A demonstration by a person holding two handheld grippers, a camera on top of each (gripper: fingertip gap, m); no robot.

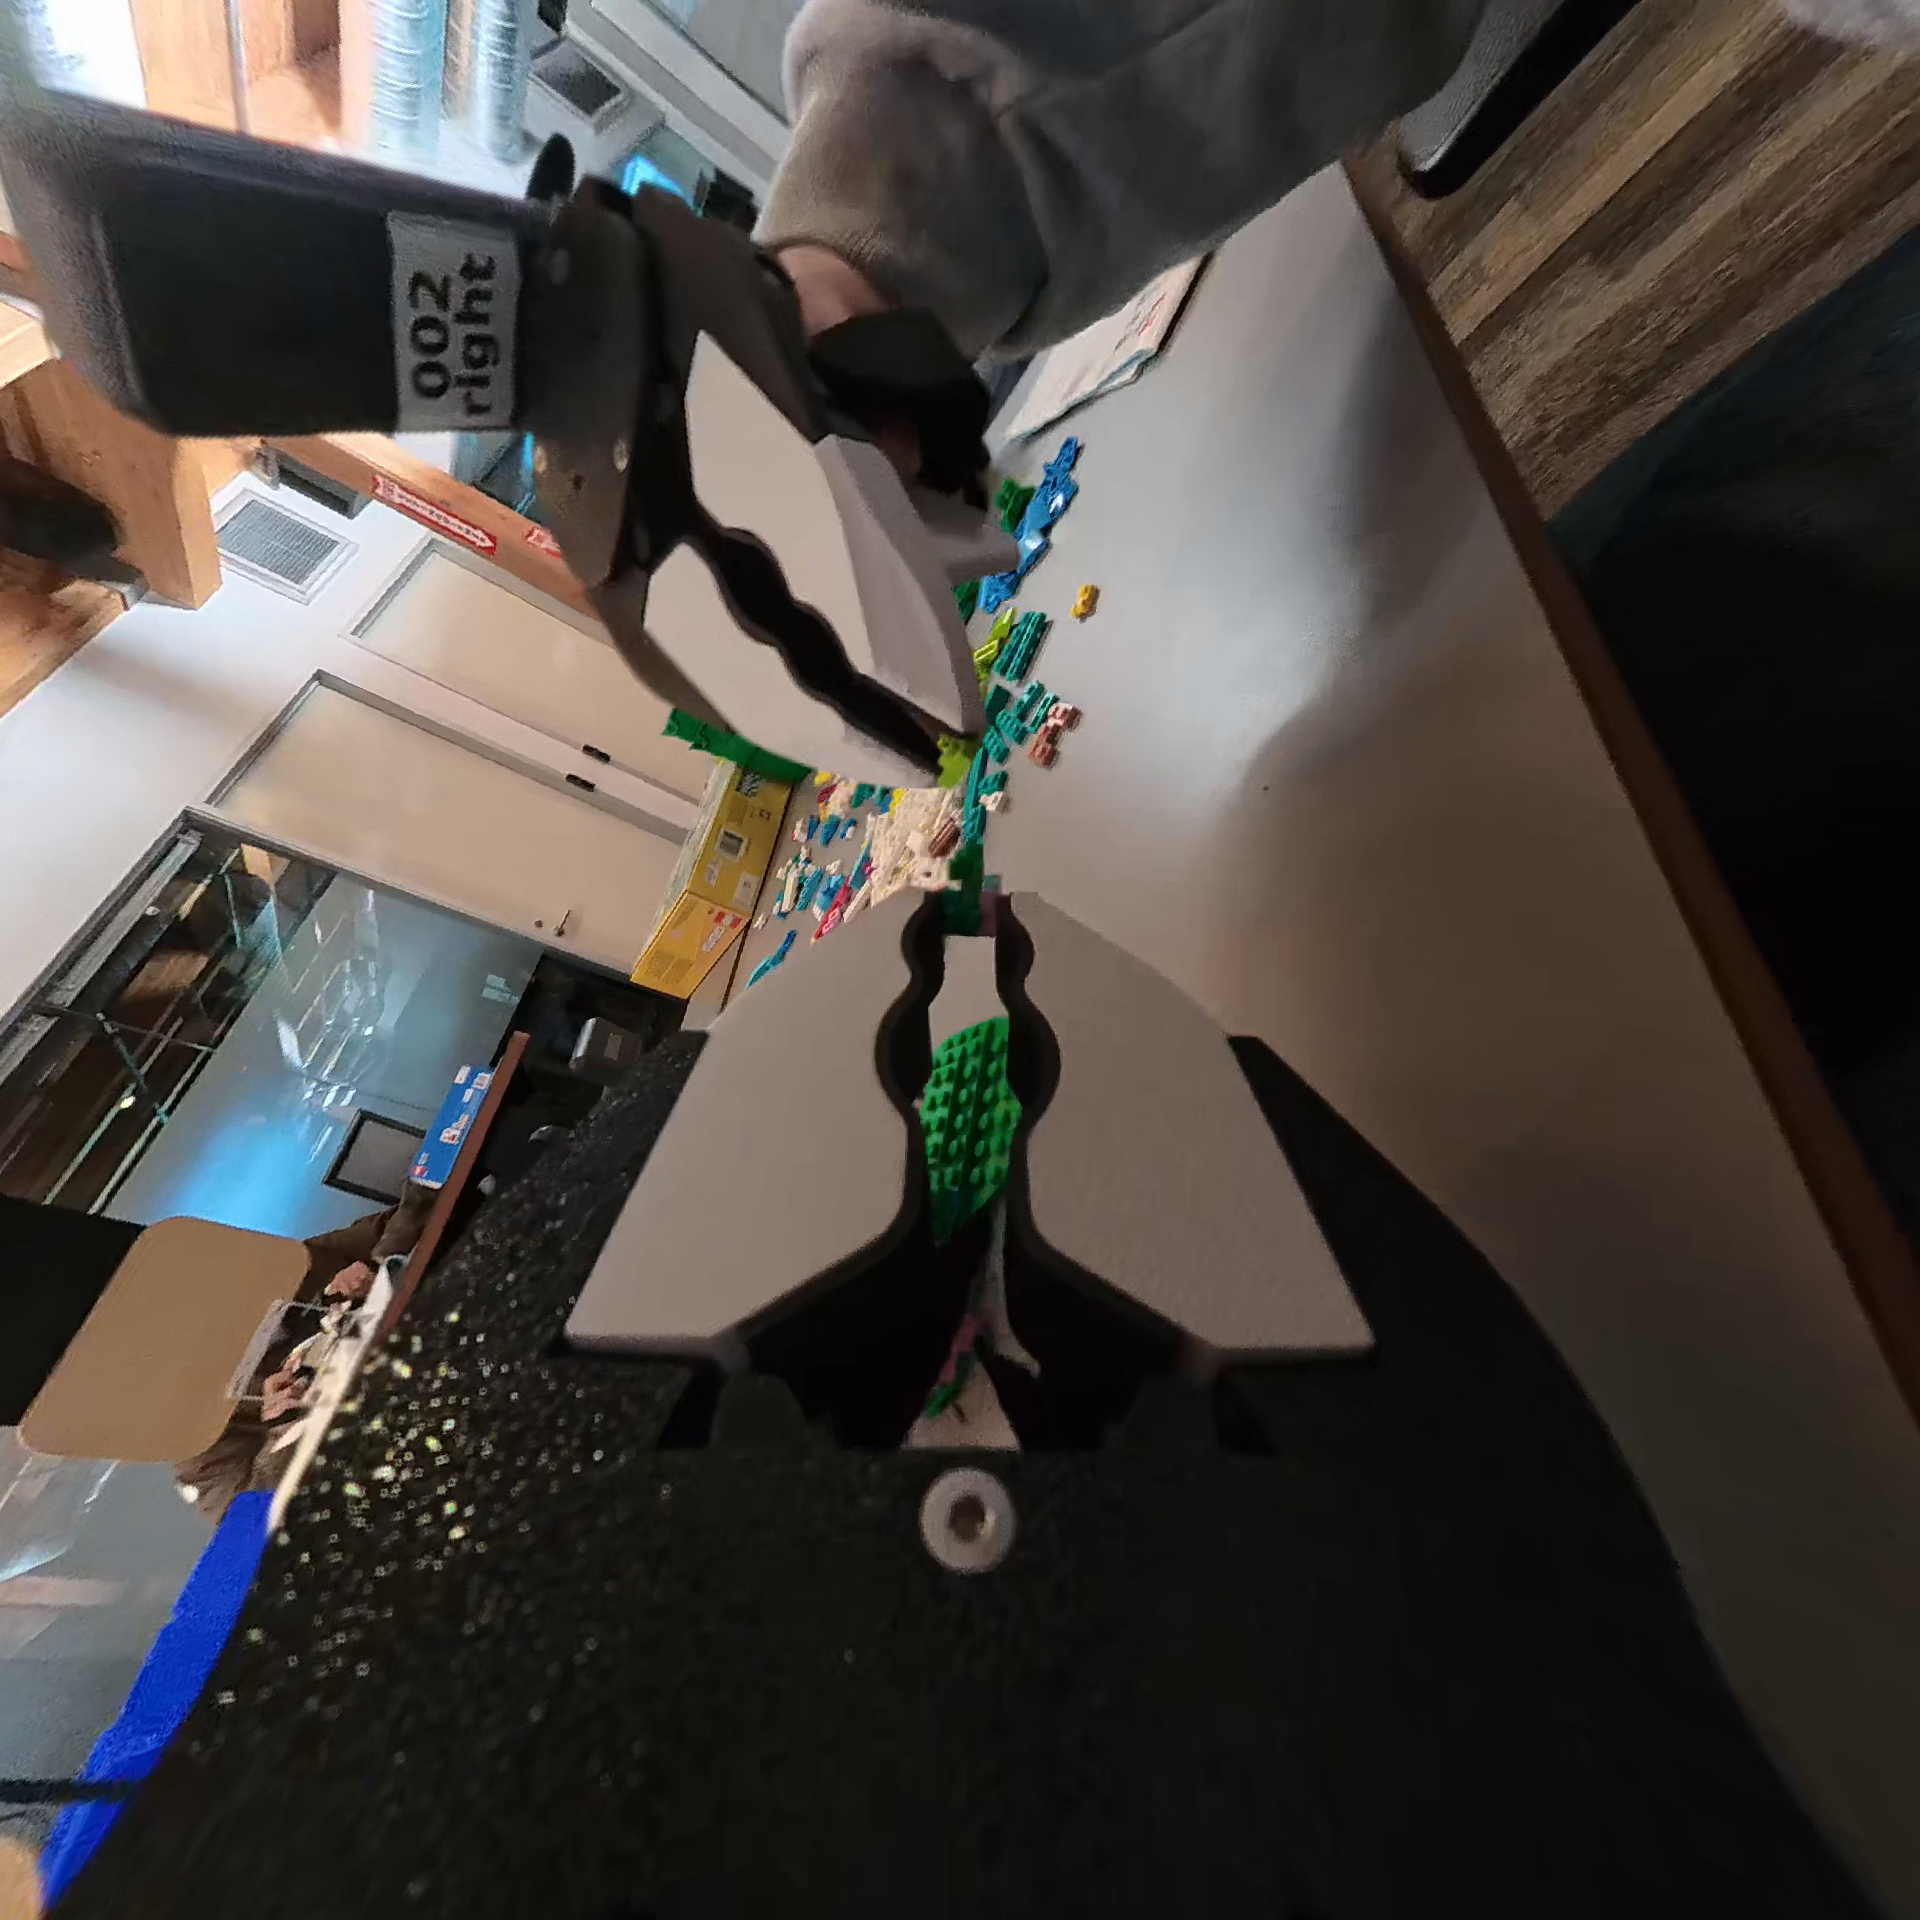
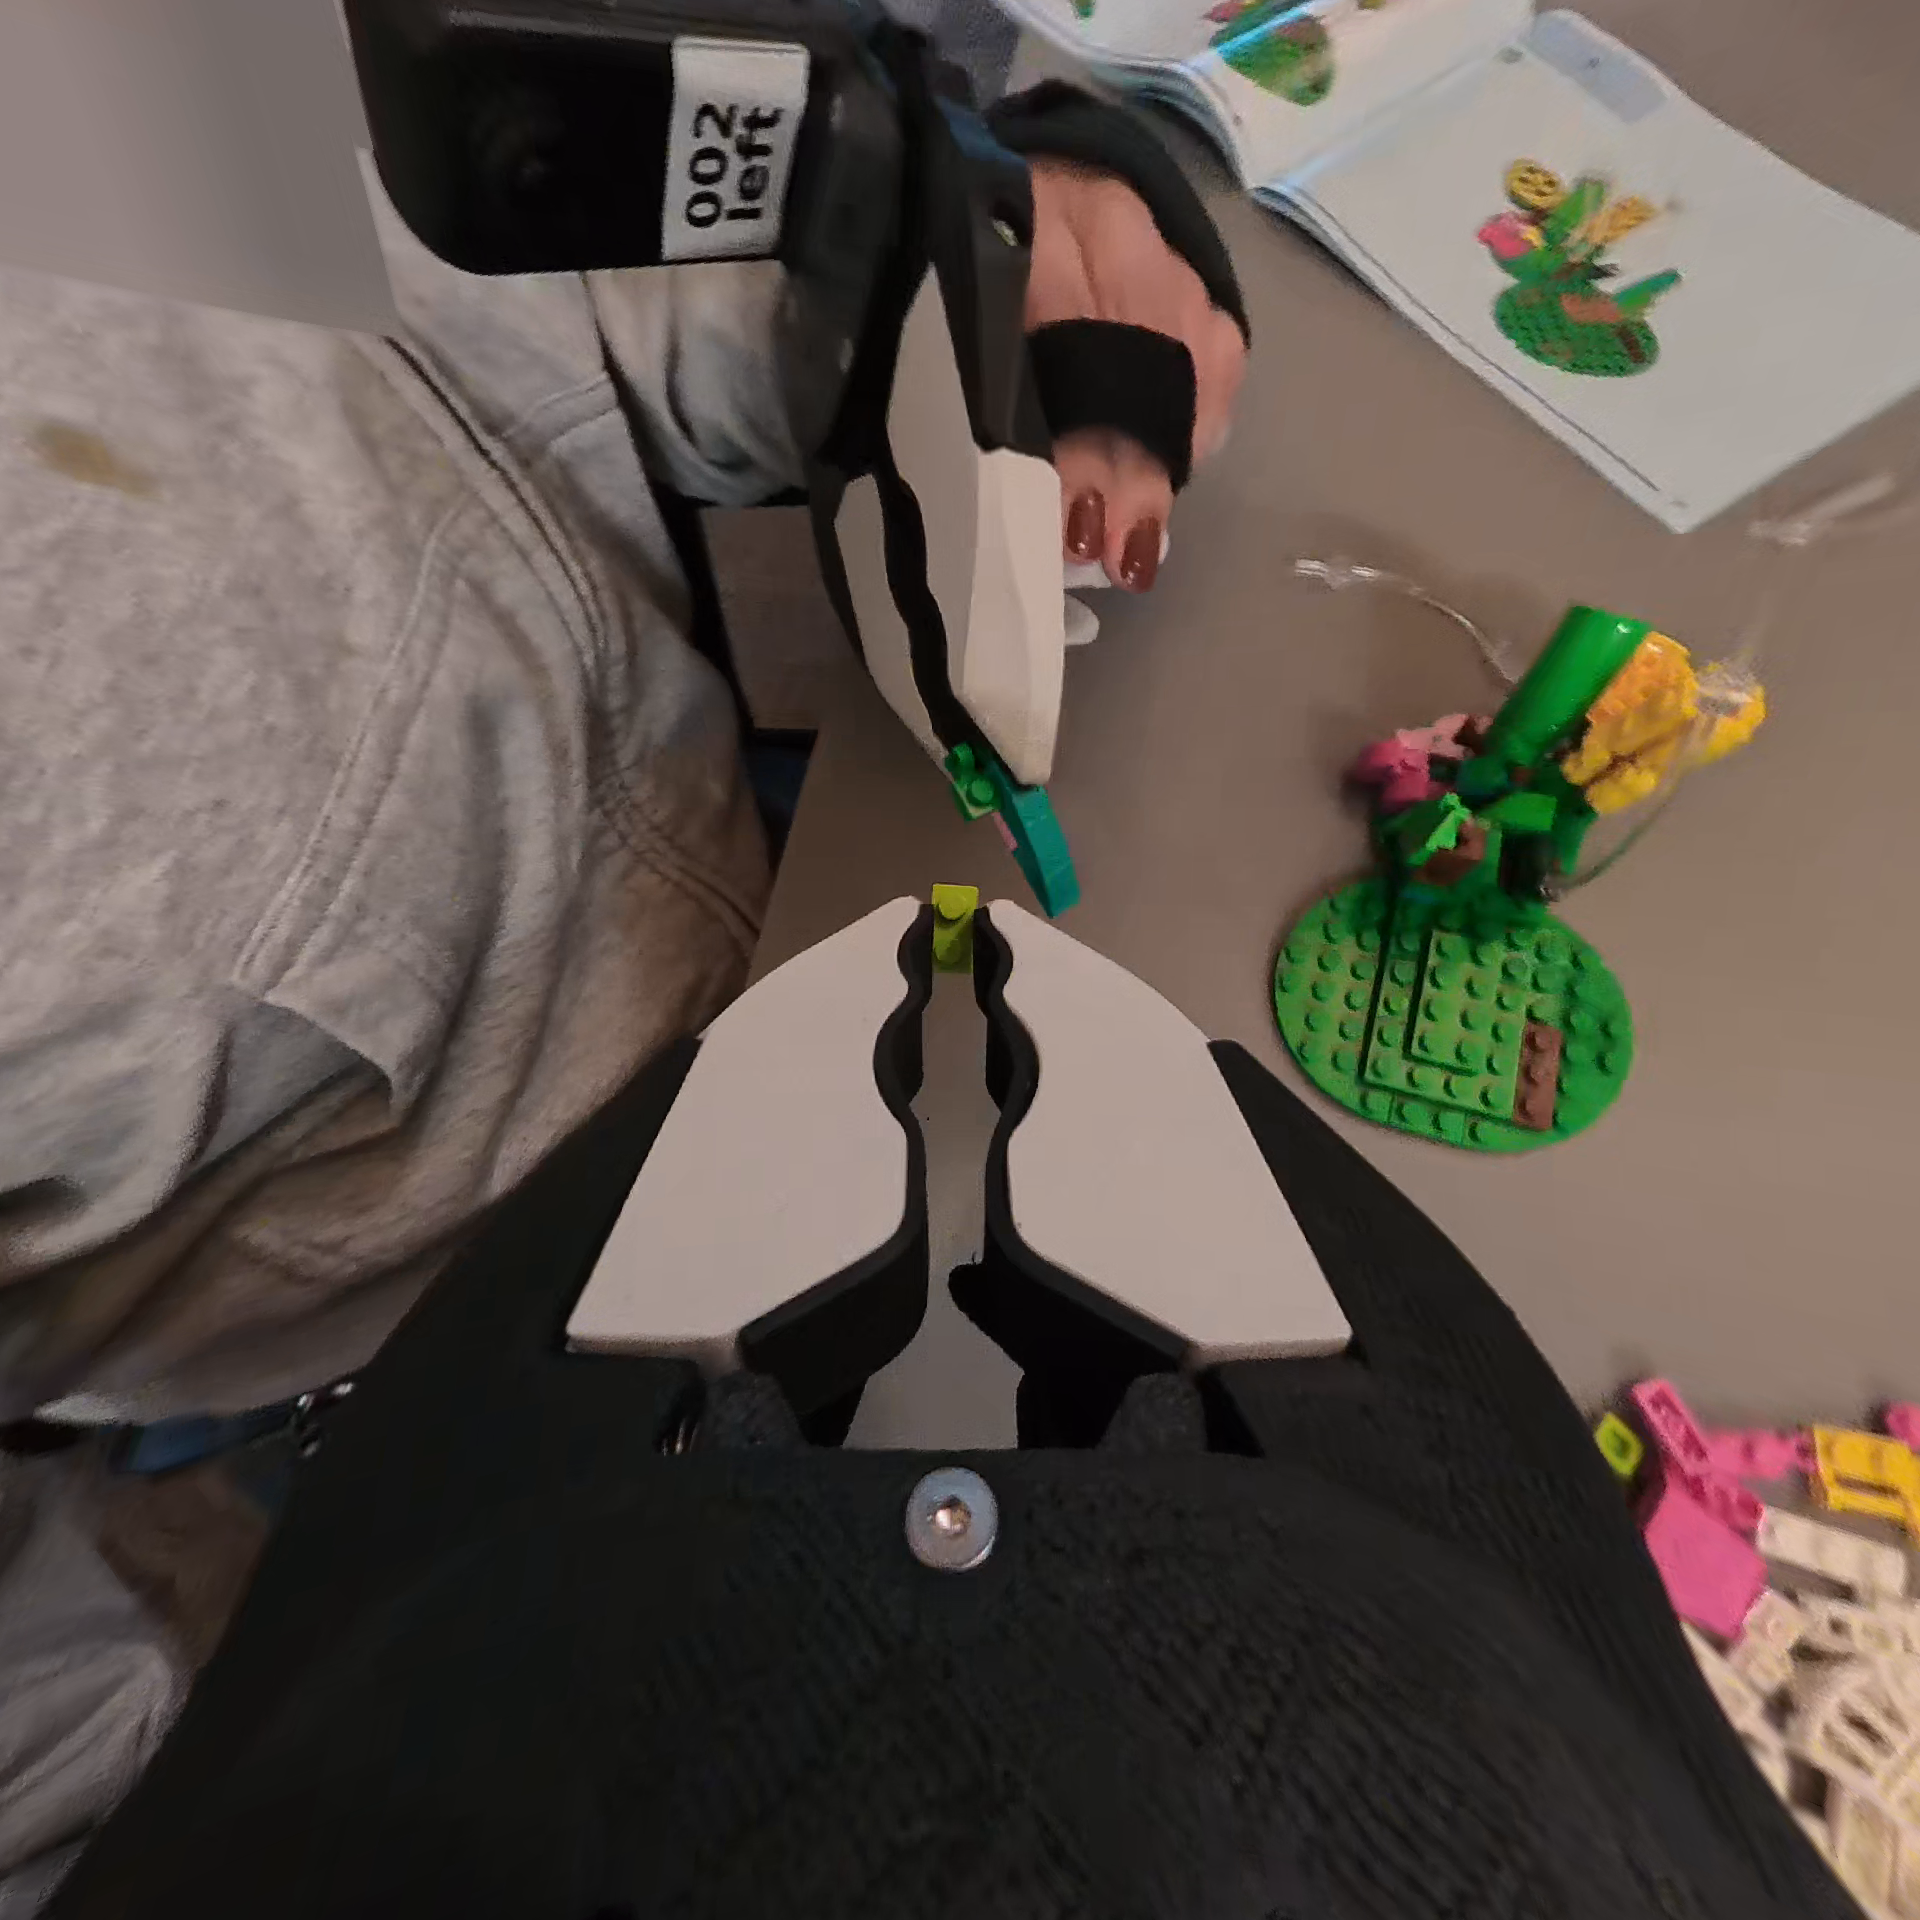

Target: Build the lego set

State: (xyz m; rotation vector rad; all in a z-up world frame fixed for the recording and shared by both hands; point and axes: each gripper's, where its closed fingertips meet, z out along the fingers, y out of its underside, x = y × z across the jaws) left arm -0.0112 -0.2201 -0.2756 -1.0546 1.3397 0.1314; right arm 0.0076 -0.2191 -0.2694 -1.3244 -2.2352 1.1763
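Clamped in the left gripper (image 1: 971, 920), a small green-and-teal brick cluster (image 1: 966, 902) hangs above the grey counter (image 1: 1299, 831), while beside that cluster (image 2: 1013, 821) the right gripper (image 2: 954, 914) pinches a lime brick (image 2: 952, 928) left of the round green baseplate model (image 2: 1455, 1008).

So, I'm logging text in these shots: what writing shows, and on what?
I won't quote writing; it stands on these:
White tag on the left gripper.
White label on the right gripper.
Yellow box: too small.
Red wall signs: blurred.
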